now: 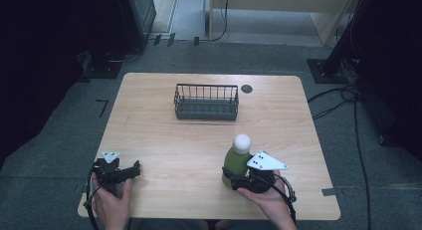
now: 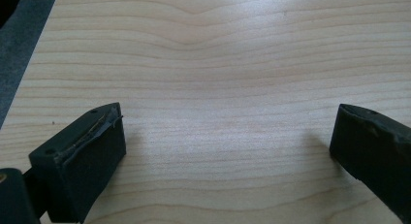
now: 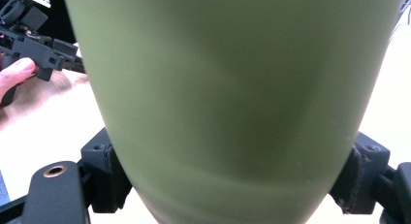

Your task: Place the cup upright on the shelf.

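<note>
Green bottle (image 1: pixel 236 162) with white round cap stood upright near the surface's (image 1: pixel 199 140) front right, clamped between the right tool's (image 1: pixel 242 179) jaws. Left tool (image 1: pixel 130 171) rested at front left, jaws spread, empty. Wire basket (image 1: pixel 206 101) well behind

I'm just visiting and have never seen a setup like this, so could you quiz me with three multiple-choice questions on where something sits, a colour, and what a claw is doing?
1. Where is the wire basket?
A. far side of the table, near its middle
B. by the left hand
C. on the floor

2. What colour is the bottle body?
A. red
B. olive green
C. blue

3. The left claw is:
A. open over bare wood
B. gripping the bottle
C. inside the basket

Answers: 1 A, the high view shows it toward the far edge. 2 B, green under a white cap. 3 A, jaws wide apart, nothing between them.
</note>
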The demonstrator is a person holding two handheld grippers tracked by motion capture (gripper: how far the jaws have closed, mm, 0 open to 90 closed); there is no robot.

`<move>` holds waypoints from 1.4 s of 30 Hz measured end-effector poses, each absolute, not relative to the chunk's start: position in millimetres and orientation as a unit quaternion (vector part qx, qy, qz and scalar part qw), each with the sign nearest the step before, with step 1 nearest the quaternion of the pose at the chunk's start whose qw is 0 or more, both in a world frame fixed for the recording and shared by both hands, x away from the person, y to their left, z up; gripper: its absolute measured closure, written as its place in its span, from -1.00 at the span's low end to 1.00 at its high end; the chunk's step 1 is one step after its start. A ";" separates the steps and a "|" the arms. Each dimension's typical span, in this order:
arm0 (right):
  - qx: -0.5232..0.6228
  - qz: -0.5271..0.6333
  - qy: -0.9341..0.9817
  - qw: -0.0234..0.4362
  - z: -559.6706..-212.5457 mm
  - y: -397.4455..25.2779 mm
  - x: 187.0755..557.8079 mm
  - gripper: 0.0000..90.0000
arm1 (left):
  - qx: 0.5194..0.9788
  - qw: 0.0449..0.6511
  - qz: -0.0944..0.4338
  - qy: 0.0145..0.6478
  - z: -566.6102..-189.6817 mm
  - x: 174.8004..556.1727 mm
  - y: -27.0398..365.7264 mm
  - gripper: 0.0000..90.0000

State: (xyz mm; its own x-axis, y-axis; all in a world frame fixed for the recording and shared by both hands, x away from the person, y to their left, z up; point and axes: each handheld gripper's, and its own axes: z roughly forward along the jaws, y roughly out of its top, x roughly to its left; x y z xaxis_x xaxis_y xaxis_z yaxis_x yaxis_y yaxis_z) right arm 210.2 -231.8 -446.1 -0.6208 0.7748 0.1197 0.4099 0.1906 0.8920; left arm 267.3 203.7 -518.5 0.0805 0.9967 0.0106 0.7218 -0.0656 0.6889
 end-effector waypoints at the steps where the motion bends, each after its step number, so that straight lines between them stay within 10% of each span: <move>1: 0.393 0.499 0.751 0.182 -446.4 -231.9 210.7 -0.60 | 0.684 0.269 0.255 0.628 -518.5 267.3 203.7 -1.00; 42: 0.428 0.492 0.732 0.197 -402.0 -221.8 271.9 -0.55 | 0.683 0.270 0.256 0.628 -518.6 267.3 203.6 -1.00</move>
State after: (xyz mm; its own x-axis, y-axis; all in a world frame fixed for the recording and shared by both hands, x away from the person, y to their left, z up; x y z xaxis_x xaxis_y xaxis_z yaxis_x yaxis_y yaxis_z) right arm 271.9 -221.8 -402.0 -0.5555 0.8207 0.1337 0.4329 0.1481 0.8892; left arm 267.3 203.6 -518.6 0.0794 0.9968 0.0104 0.7209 -0.0646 0.6900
